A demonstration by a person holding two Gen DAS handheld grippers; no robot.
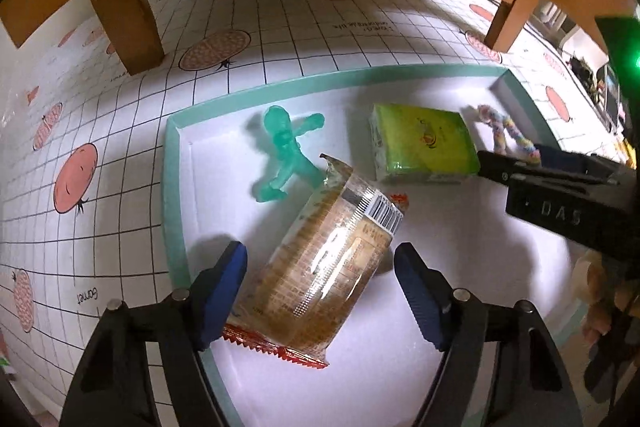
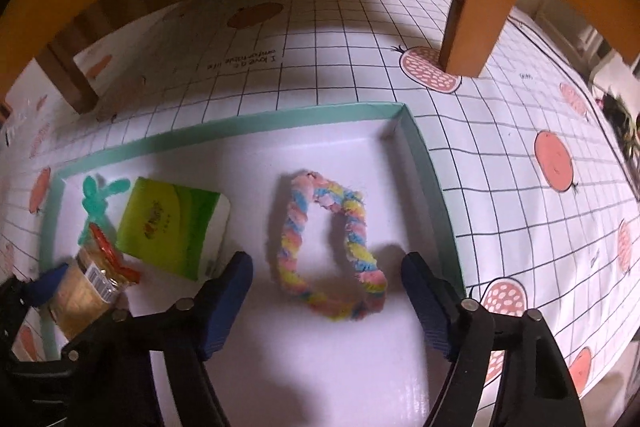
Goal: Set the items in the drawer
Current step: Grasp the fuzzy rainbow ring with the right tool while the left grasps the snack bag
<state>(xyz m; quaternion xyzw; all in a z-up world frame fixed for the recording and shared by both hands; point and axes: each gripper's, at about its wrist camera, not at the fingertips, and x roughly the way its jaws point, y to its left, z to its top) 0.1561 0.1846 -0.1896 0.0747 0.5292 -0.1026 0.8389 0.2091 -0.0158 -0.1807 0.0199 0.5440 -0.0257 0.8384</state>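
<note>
Snack packet lies in the teal-rimmed tray, between the left gripper's spread jaws, pads not pressing. Pastel braided loop sits between the right gripper's spread jaws, untouched.

Right wrist view: snack packet partly hidden behind left claw; green figure mostly covered. Tissue pack print illegible. Left wrist view: right edge blurred.
</note>
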